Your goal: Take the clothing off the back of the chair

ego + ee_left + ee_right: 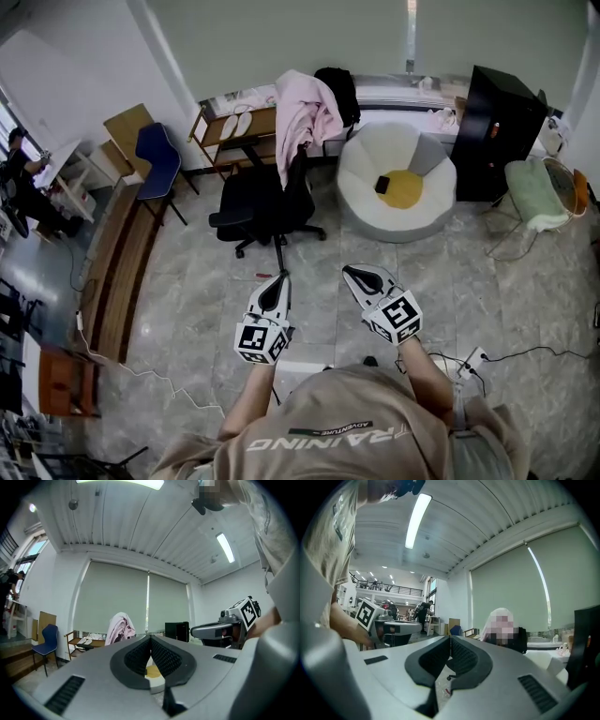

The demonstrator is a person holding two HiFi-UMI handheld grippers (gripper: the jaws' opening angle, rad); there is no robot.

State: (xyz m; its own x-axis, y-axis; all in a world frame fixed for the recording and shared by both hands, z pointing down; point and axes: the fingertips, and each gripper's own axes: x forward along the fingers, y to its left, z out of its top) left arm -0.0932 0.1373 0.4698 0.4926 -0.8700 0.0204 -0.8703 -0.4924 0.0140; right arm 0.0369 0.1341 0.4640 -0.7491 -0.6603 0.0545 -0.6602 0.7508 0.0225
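A pink garment [302, 117] hangs over the back of a black office chair [265, 202] across the room; it also shows far off as the pink garment [120, 626] in the left gripper view. My left gripper [278, 278] and right gripper [349, 272] are held side by side in front of me, level, pointing toward the chair and well short of it. Both have their jaws together with nothing between them. The left gripper [150, 637] and right gripper [450, 638] tips meet in their own views.
A white beanbag seat [394, 187] with a yellow centre stands right of the chair, a black cabinet [497, 131] beyond it. A blue chair [157, 164] and wooden shelves [230, 131] sit at the left. Cables and a power strip [473, 359] lie on the tiled floor.
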